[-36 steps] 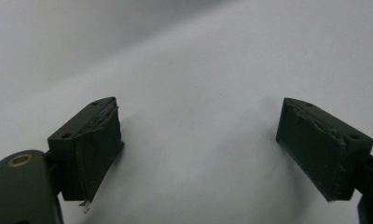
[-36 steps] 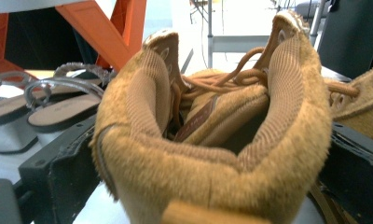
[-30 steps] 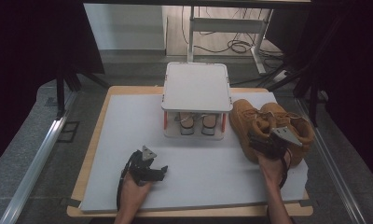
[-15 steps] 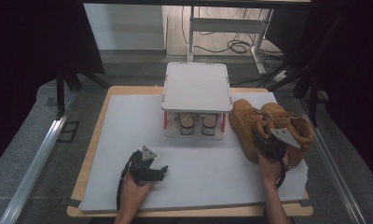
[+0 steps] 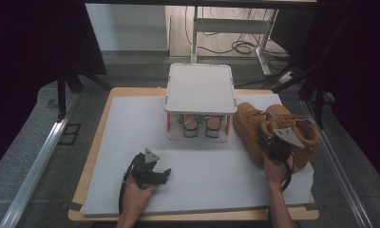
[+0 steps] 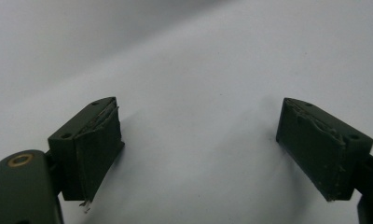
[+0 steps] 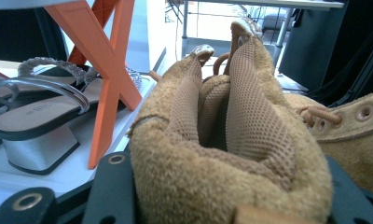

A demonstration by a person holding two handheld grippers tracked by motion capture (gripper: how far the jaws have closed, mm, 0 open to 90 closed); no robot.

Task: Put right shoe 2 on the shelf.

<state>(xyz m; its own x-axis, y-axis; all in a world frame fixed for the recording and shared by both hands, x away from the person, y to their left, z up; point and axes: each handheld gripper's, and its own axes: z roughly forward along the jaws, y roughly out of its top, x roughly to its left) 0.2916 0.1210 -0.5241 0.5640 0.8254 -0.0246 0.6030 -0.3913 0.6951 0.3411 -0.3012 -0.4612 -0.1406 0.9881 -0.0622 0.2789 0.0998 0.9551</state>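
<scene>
High view: a white mat is laid over the wooden table, with a small white rack on orange legs standing at its far middle. A pair of sandals is stored on the rack's lower level. Two tan boots are parked just right of the rack; the left boot is gripped at its heel collar by the right gripper, the right boot is left touching beside it. The left gripper is rested on bare mat at near left, well apart from everything (apparently parked so the other hand can work alone).

Left gripper view: the jaws are seen spread wide over plain white mat, nothing between them.

Right gripper view: the jaws have just been closing, and the boot's padded collar is squeezed between them, its mesh lining folded inward. The collar is probably chosen because it is the softest, narrowest part to pinch. The rack's orange leg and one sandal are seen just left, the second boot's eyelets at right.

Judged step: grip being secured for a lift, likely toward the rack top.
</scene>
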